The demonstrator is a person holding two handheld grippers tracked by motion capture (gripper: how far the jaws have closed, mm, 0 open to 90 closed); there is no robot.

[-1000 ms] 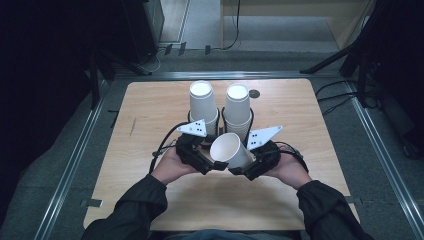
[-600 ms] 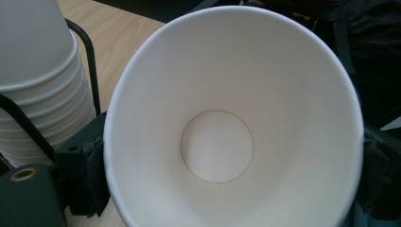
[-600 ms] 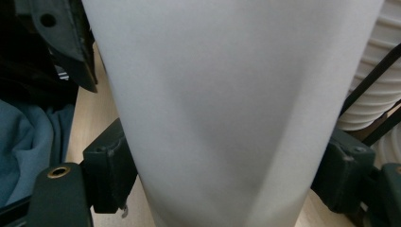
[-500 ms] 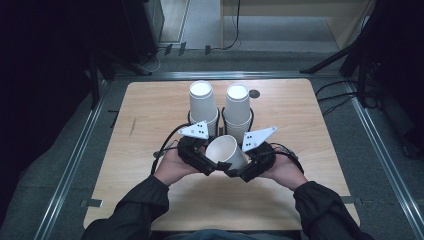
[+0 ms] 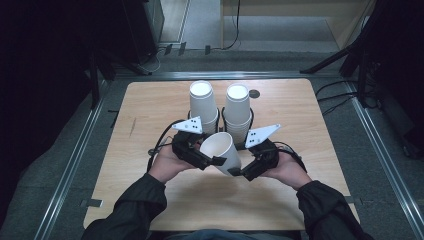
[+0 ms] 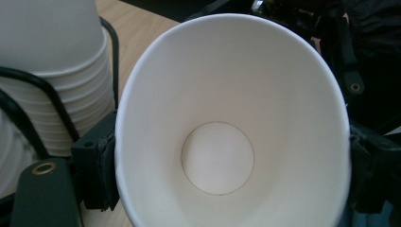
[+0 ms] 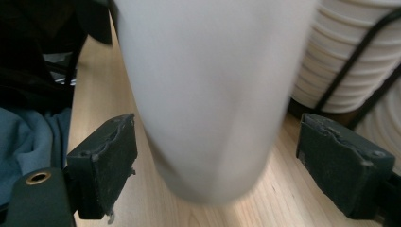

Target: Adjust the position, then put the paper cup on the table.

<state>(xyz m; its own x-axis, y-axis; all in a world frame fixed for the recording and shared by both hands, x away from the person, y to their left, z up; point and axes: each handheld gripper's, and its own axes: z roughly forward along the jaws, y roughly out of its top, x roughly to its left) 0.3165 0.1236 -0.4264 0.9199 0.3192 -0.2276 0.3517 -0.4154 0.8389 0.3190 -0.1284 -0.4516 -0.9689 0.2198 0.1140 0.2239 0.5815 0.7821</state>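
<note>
Lowered and tipped since before, white paper cup (image 5: 222,151) sits clamped in left gripper (image 5: 204,152); right gripper (image 5: 248,170), wide apart around its base, hasn't taken it.

Two stacks of white paper cups, the left stack (image 5: 203,104) and the right stack (image 5: 237,111), are standing in a black wire holder (image 5: 220,120) at the middle of the far half of the wooden table (image 5: 150,107), blocking any straight path forward from the hands. A tilted paper cup (image 5: 221,151) is filling the gap between the left gripper (image 5: 207,159) and the right gripper (image 5: 248,172), just in front of the stacks, so nothing is passing between them. Bare tabletop is lying open to the left and right of the stacks and along the near edge. A small dark disc (image 5: 255,93) is sitting near the far edge.
</note>
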